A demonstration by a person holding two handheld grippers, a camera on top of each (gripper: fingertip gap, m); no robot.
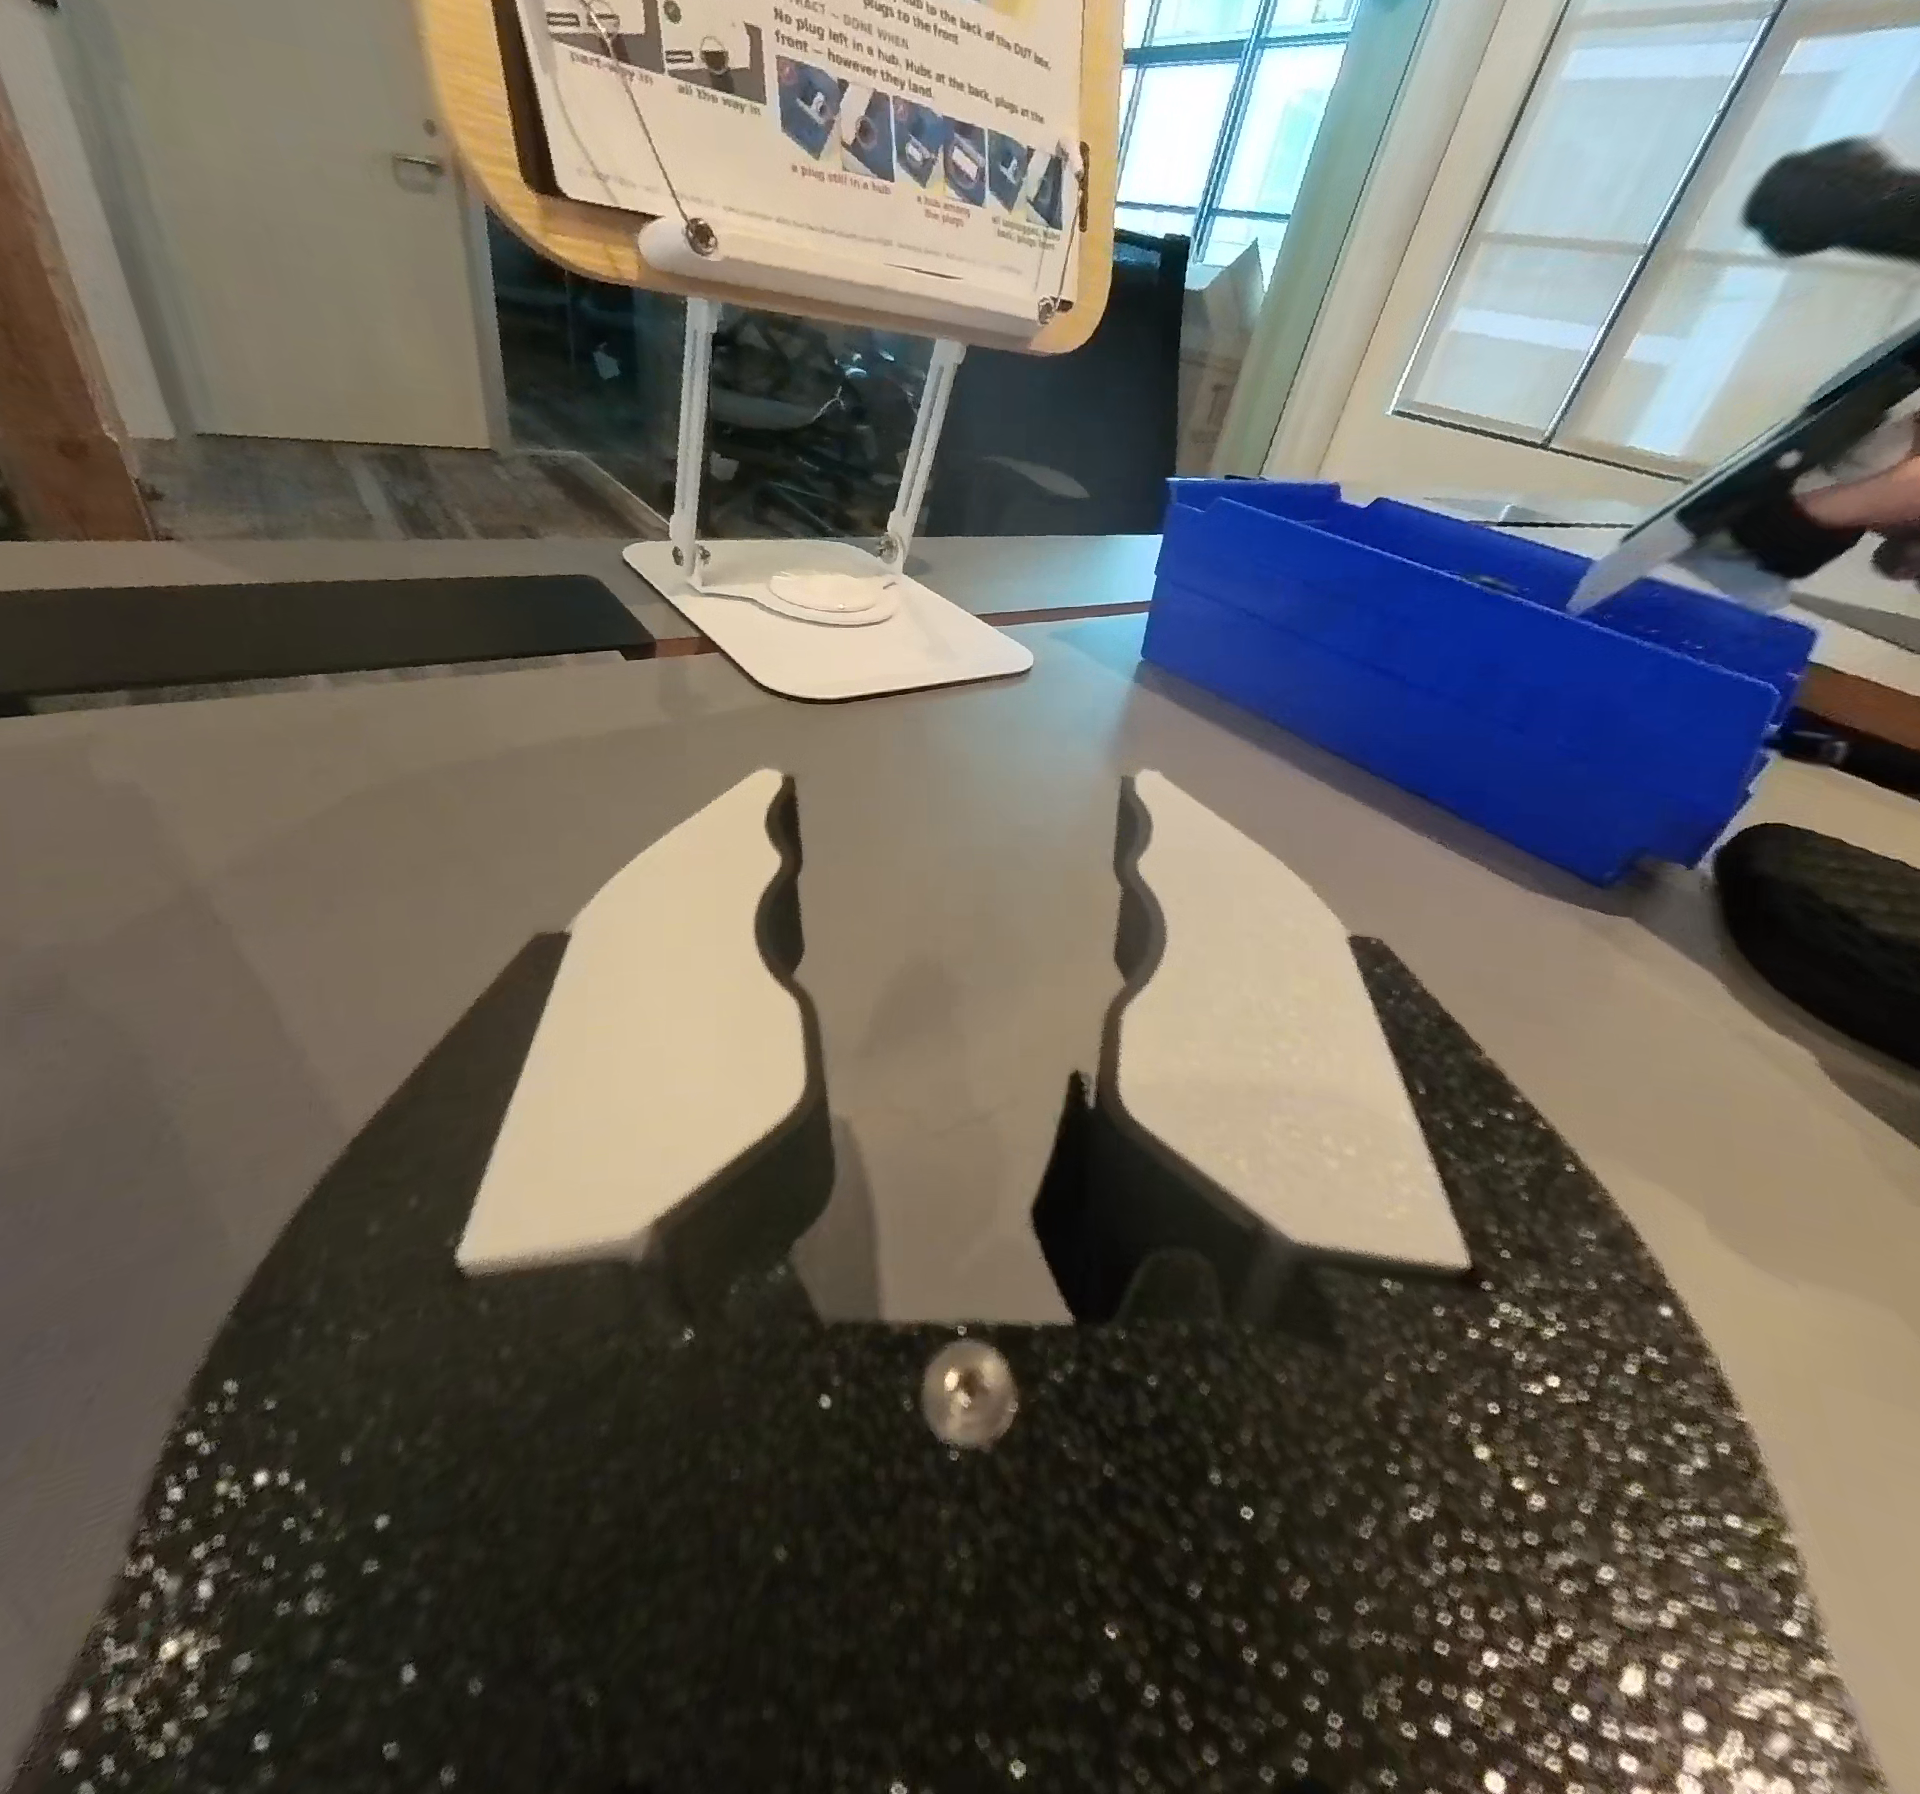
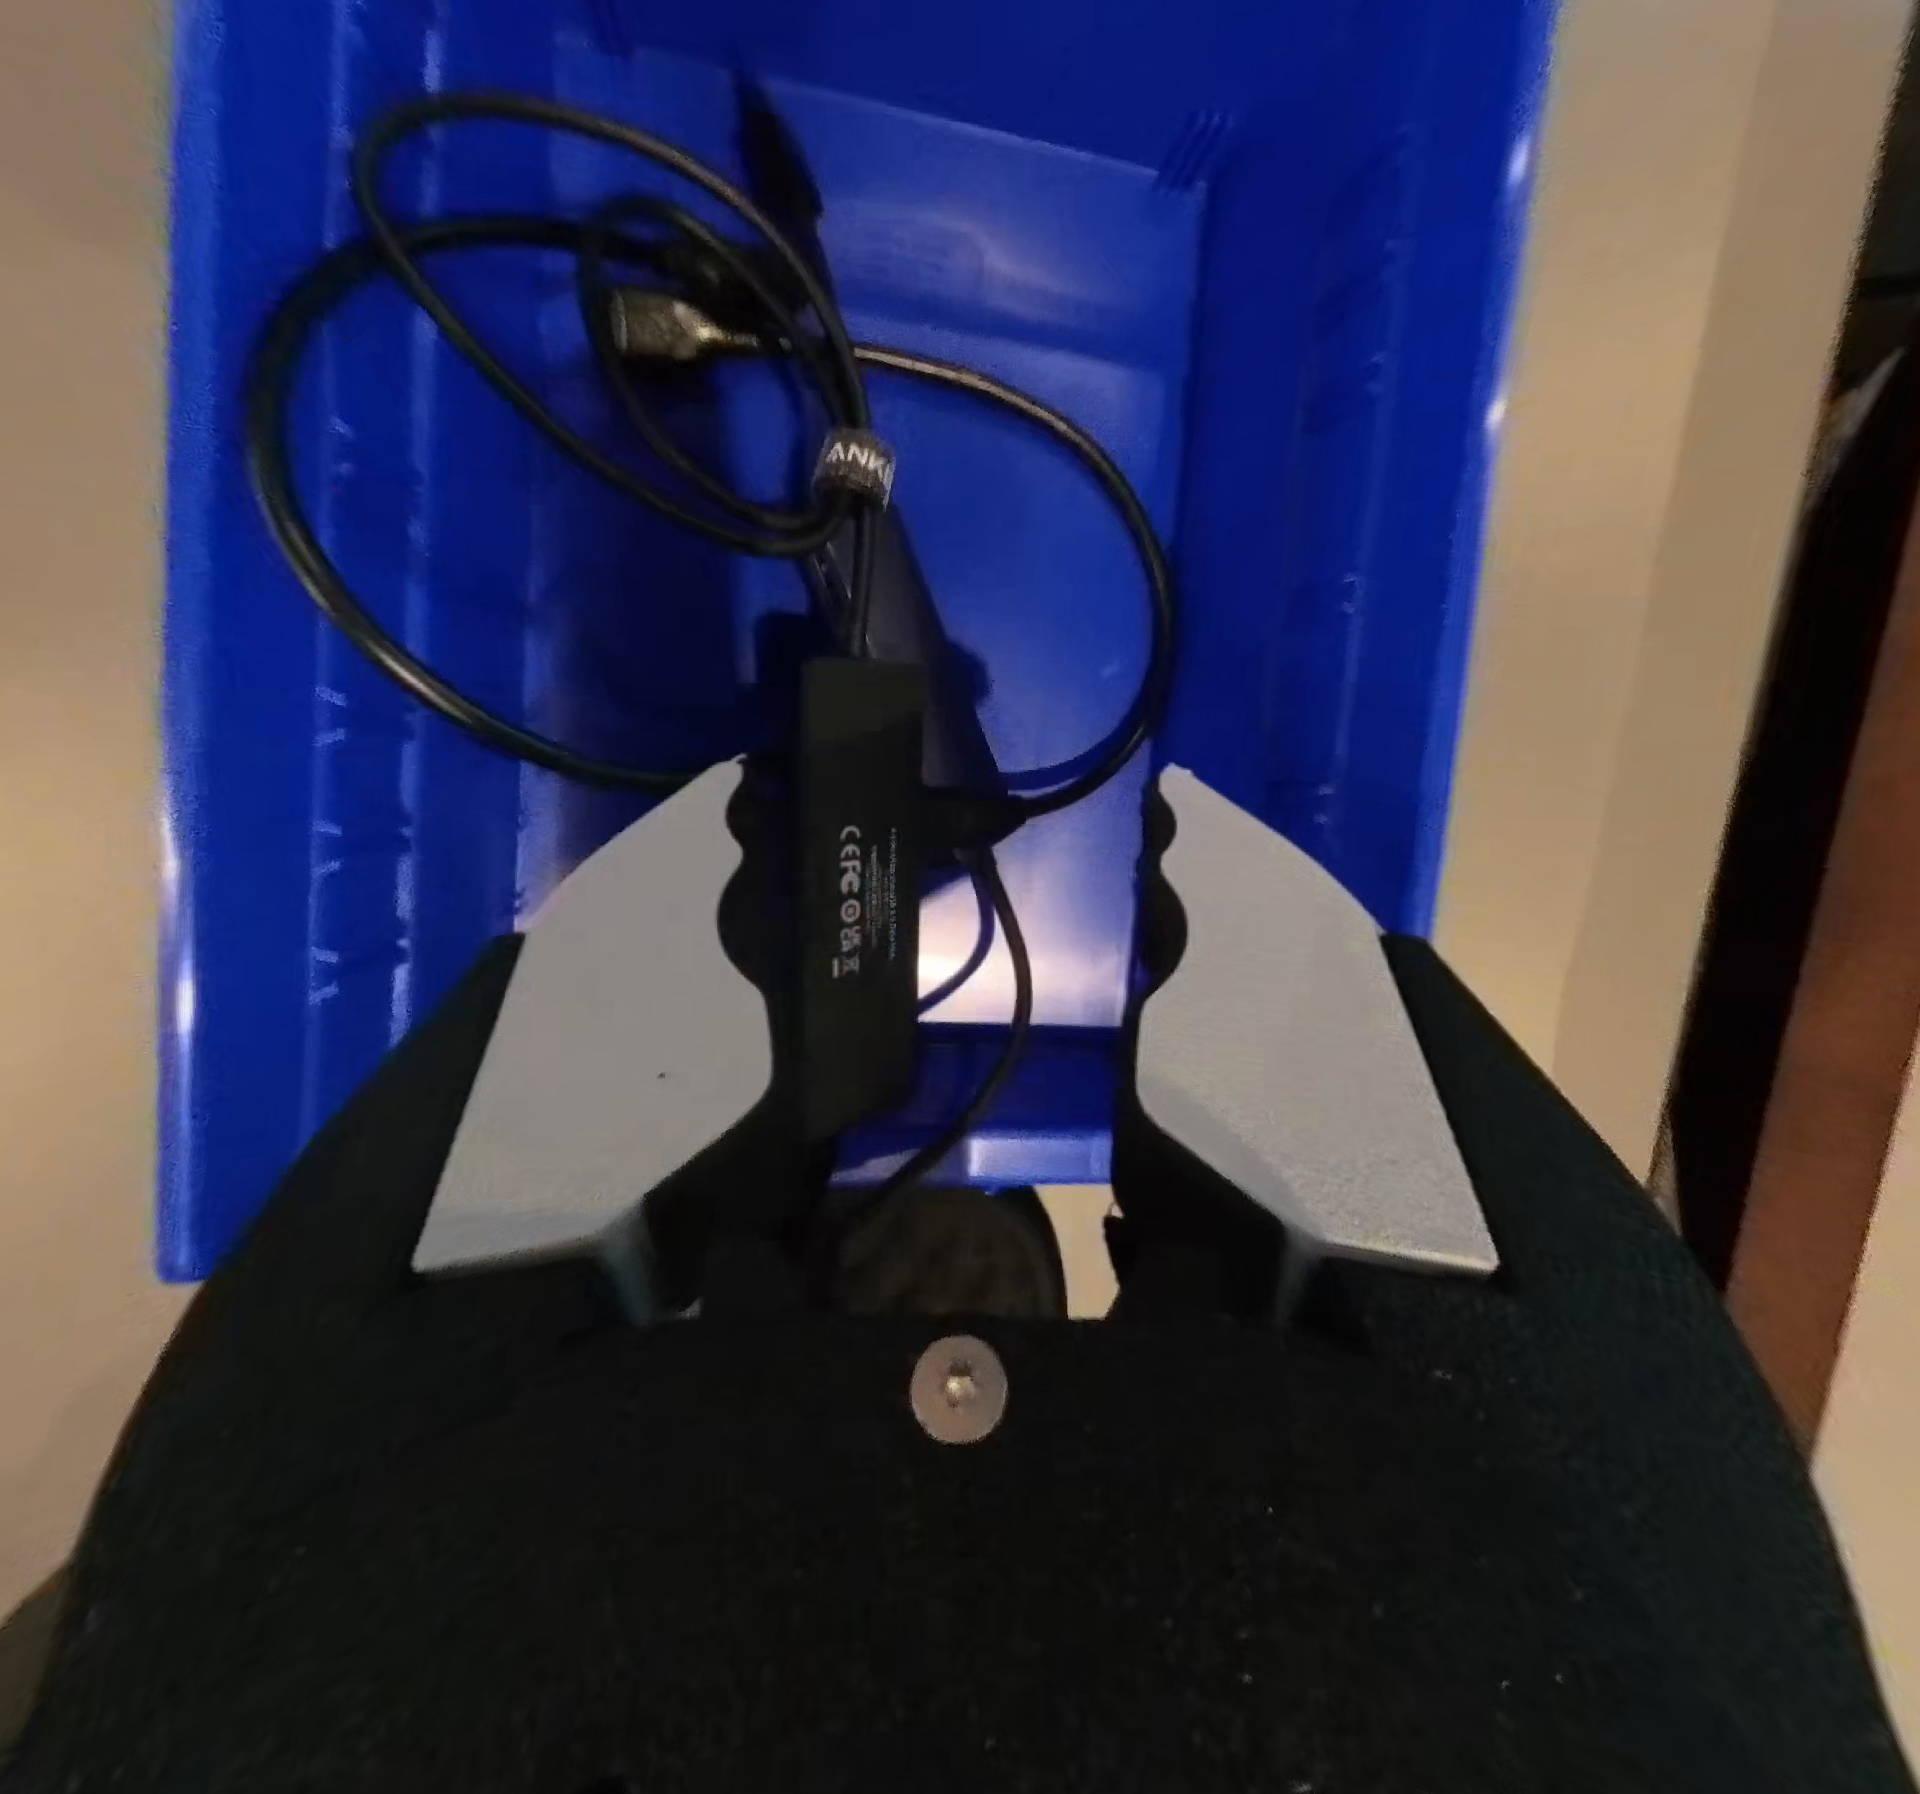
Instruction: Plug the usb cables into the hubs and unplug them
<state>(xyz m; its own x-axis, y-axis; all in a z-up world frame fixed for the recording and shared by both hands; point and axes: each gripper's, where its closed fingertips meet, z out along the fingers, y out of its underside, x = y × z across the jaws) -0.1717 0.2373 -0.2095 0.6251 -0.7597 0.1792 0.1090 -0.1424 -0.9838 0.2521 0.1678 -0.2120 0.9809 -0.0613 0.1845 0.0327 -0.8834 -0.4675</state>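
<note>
A black hub is seen inside the blue bin, between the spread jaws of the right gripper, touching the left one. It should be centred before closing, clear of the looped cables. The left gripper is held spread and empty over the table.

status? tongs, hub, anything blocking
Left tongs open, empty, over the table. Right tongs open over the blue bin, hub between the fingers, ungripped. Cable tangled around it.

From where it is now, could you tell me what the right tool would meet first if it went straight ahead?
Probably the black hub, standing between the right tool's open fingers inside the blue bin; depth is unclear.
</note>
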